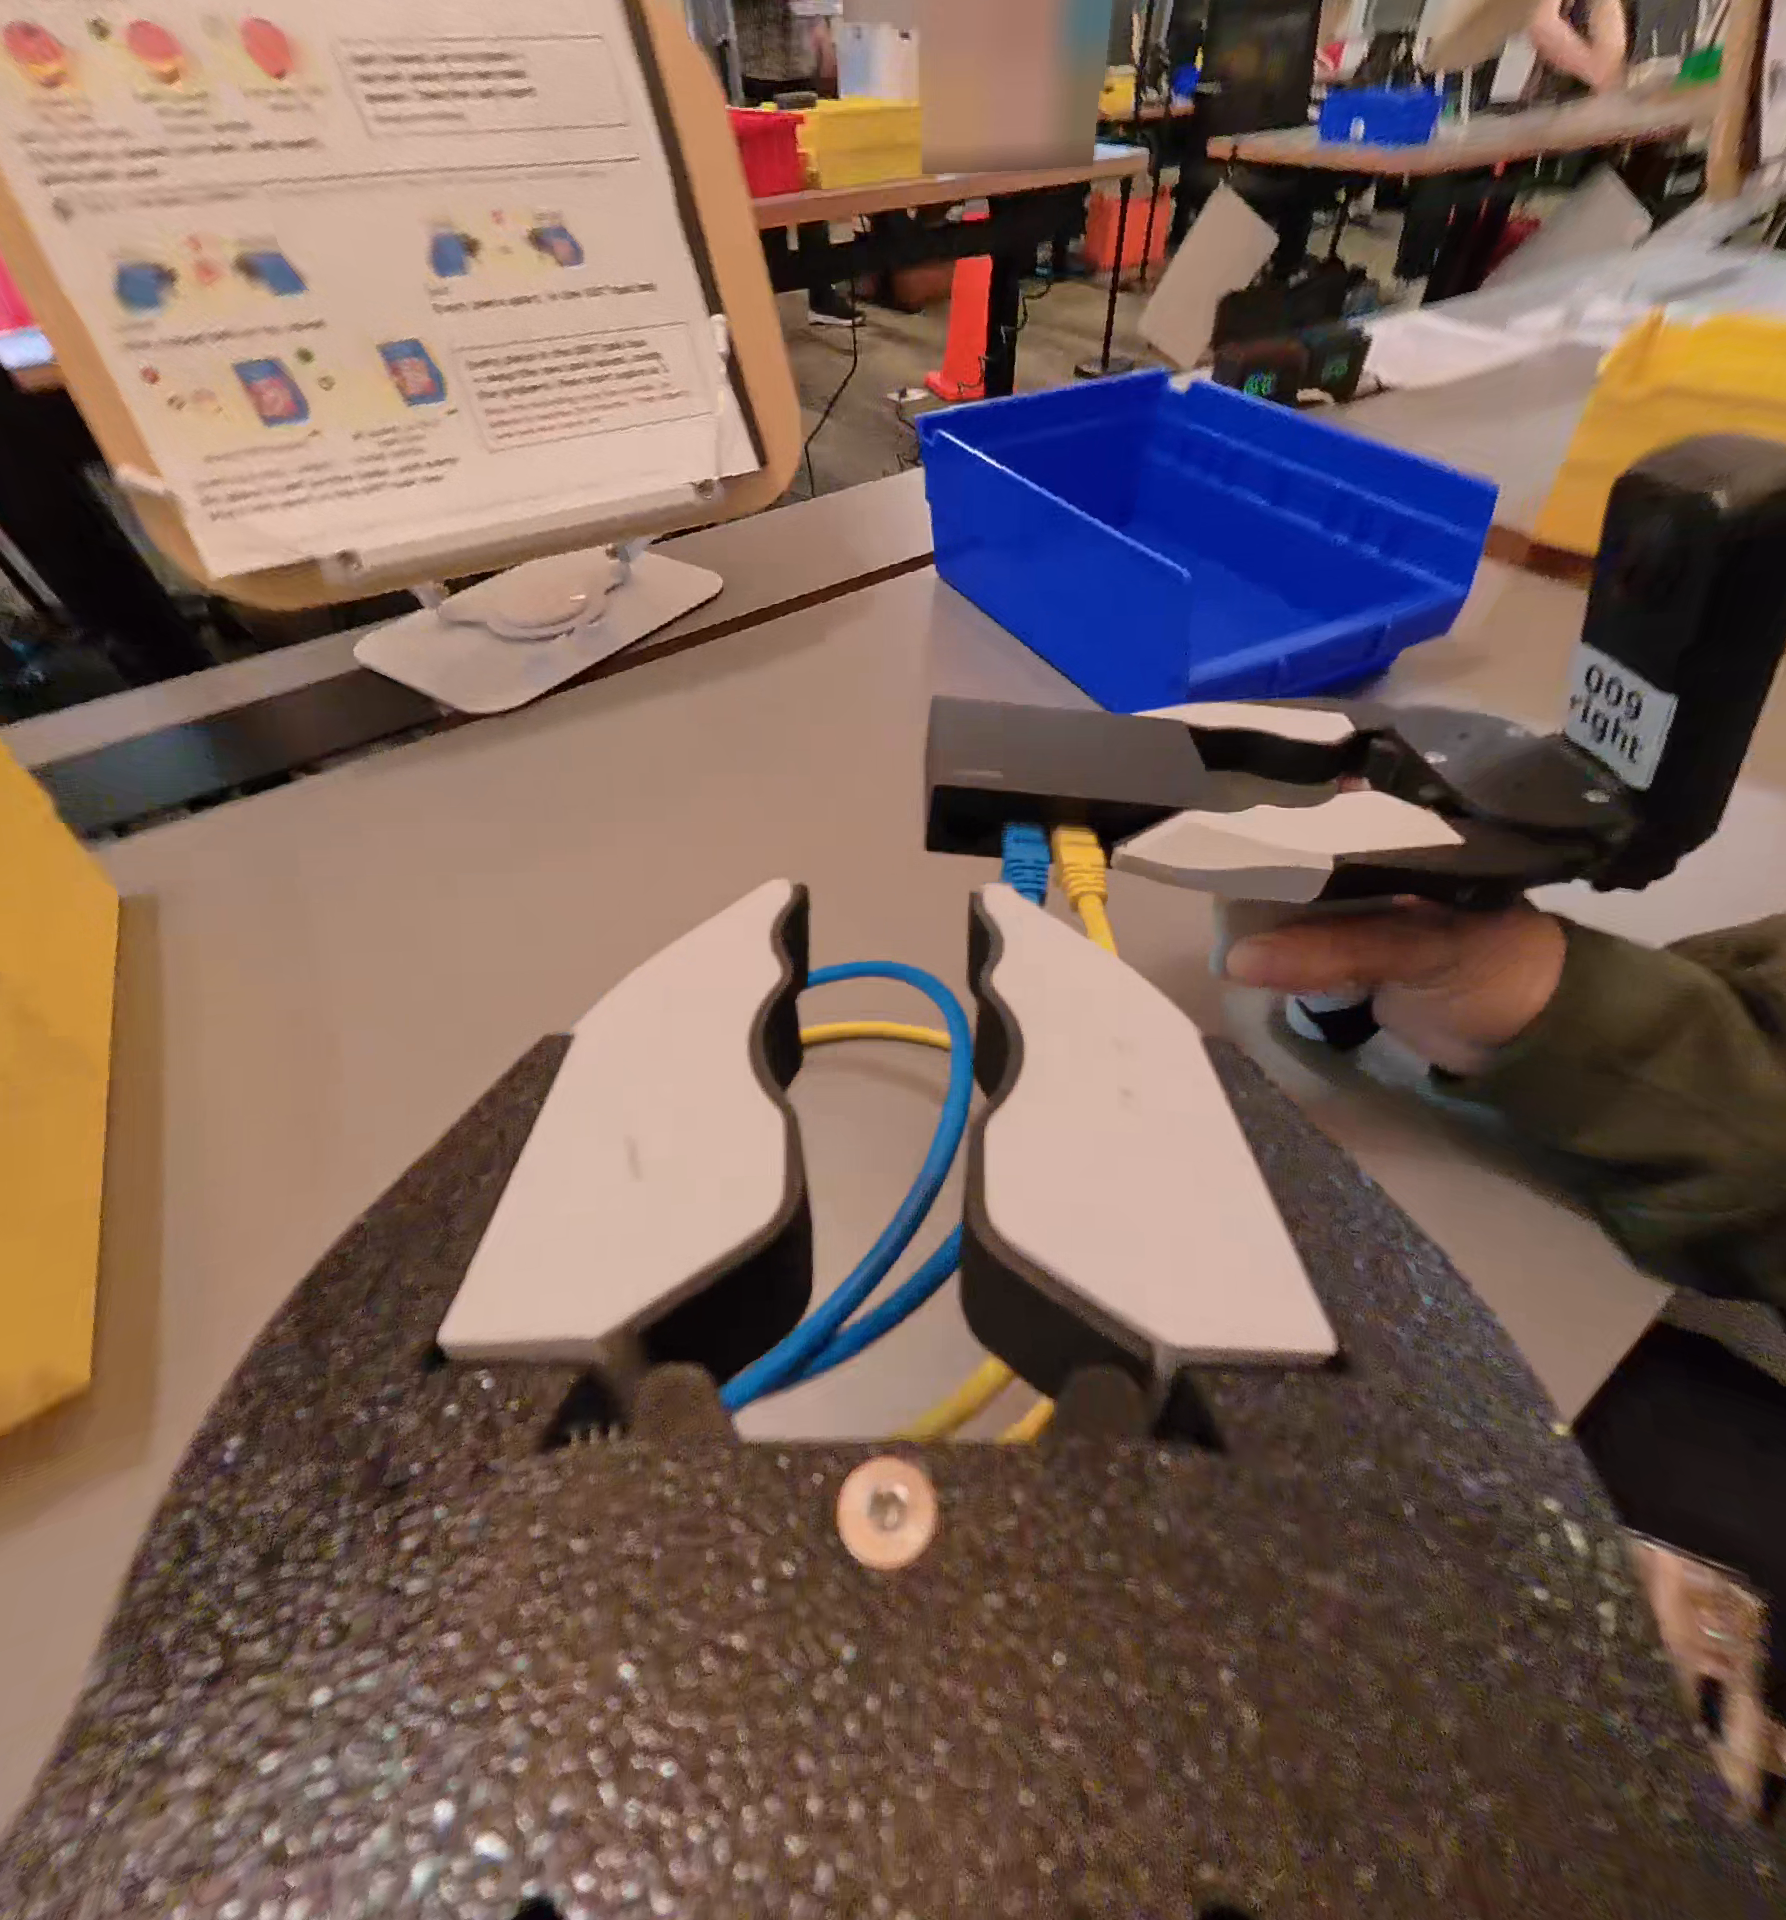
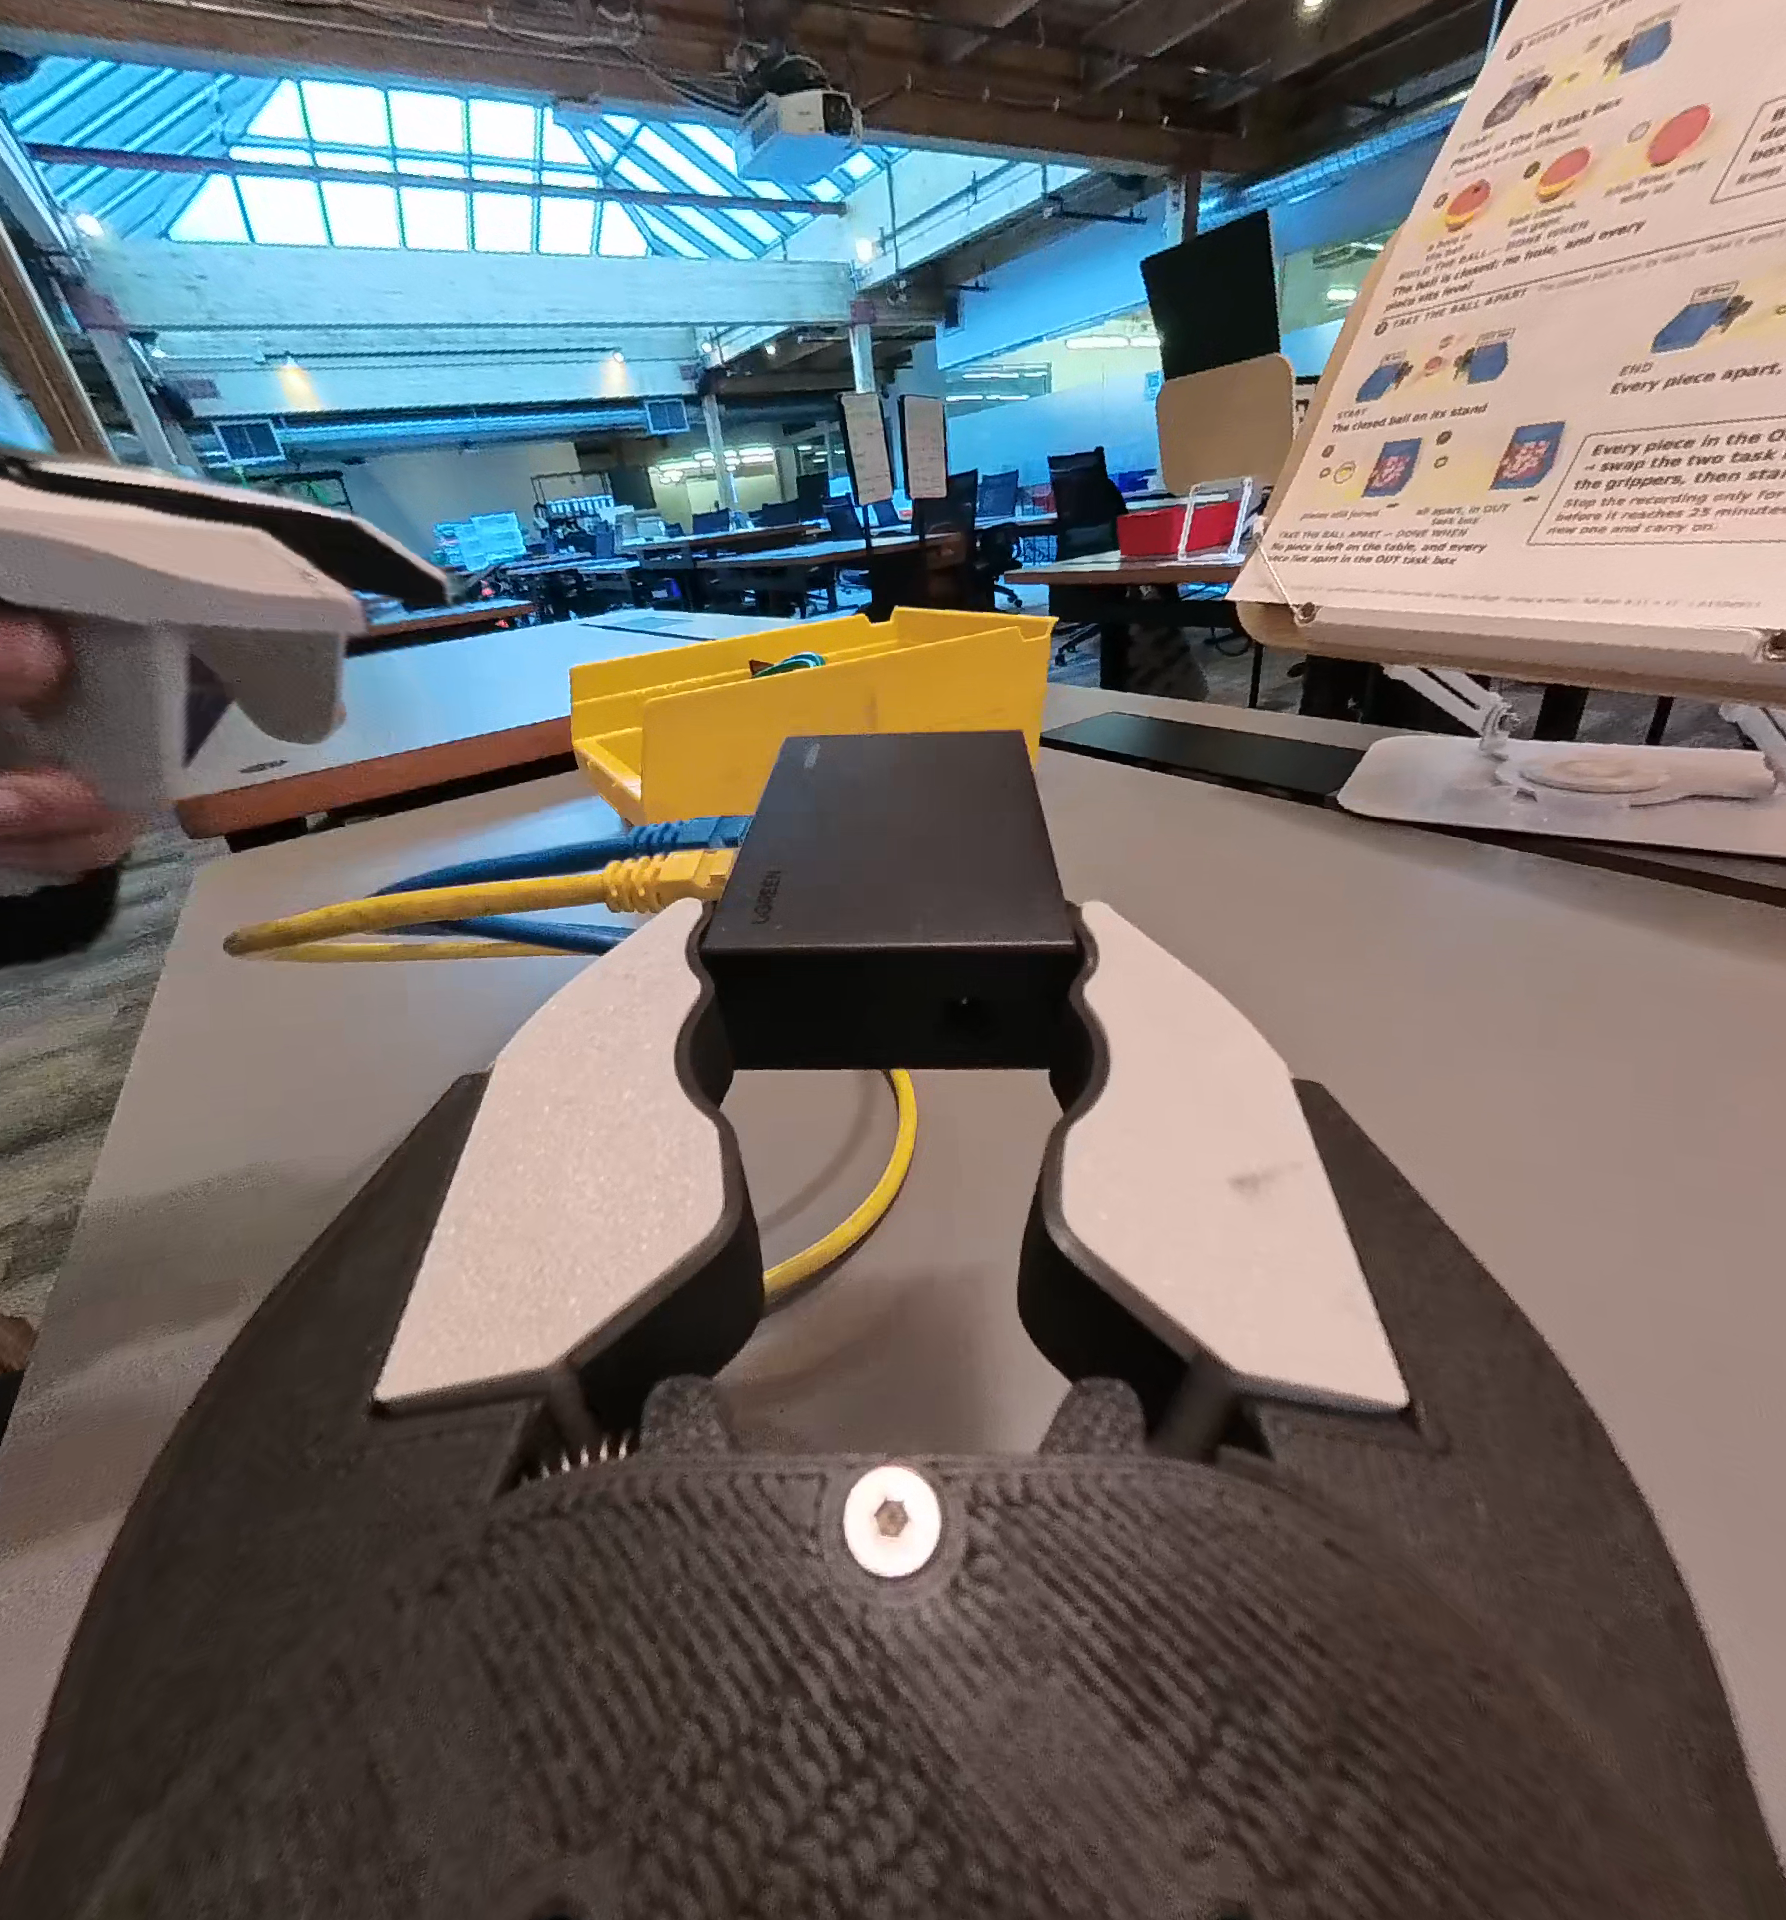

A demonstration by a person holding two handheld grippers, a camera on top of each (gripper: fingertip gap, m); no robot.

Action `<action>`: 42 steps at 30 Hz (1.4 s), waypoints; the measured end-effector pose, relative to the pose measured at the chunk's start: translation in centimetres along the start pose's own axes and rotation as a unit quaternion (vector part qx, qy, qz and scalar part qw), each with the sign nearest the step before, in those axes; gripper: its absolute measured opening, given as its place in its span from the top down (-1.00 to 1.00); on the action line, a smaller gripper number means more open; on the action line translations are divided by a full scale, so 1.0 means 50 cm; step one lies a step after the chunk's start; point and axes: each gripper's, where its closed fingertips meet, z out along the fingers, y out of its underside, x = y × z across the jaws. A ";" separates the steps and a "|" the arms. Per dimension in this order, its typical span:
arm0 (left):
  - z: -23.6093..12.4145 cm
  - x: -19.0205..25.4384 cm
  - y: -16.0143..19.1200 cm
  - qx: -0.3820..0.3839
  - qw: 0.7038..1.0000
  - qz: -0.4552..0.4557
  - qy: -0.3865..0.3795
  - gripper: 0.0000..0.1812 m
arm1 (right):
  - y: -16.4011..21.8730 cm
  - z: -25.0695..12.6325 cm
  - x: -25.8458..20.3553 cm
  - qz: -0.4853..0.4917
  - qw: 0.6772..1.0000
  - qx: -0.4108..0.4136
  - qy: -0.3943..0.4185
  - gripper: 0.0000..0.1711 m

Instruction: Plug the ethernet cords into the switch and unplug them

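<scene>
Right claw (image 2: 889, 987) clamping black switch (image 2: 894, 862), yellow cord (image 2: 556, 891) and blue cord (image 2: 556, 852) plugged in

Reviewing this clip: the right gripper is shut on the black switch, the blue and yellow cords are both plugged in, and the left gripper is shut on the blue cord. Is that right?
Not quite. The left gripper is open and holds nothing: the left wrist view shows its fingers apart, near the blue cord. The rest stands: the right gripper is shut on the switch, with the yellow cord also plugged in.

Black switch (image 2: 889, 894), blue ethernet cord (image 1: 899, 1174) and yellow ethernet cord (image 2: 473, 914), blue bin (image 1: 1201, 540) at 1 o'clock, grey table (image 1: 453, 987), yellow bin (image 2: 816, 696)
</scene>
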 end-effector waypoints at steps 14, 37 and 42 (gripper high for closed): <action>-0.133 -0.445 0.100 -0.188 0.961 0.000 -0.205 0.52 | 0.005 0.004 -0.005 0.012 1.000 -0.010 -0.021 0.28; -0.004 -0.887 0.264 -0.387 0.875 0.042 -0.289 0.94 | 0.003 0.001 -0.008 0.032 0.998 -0.007 -0.045 0.28; -0.035 -0.852 0.120 -0.286 0.903 0.083 -0.311 0.94 | -0.006 -0.004 0.005 0.039 0.999 0.010 -0.031 0.28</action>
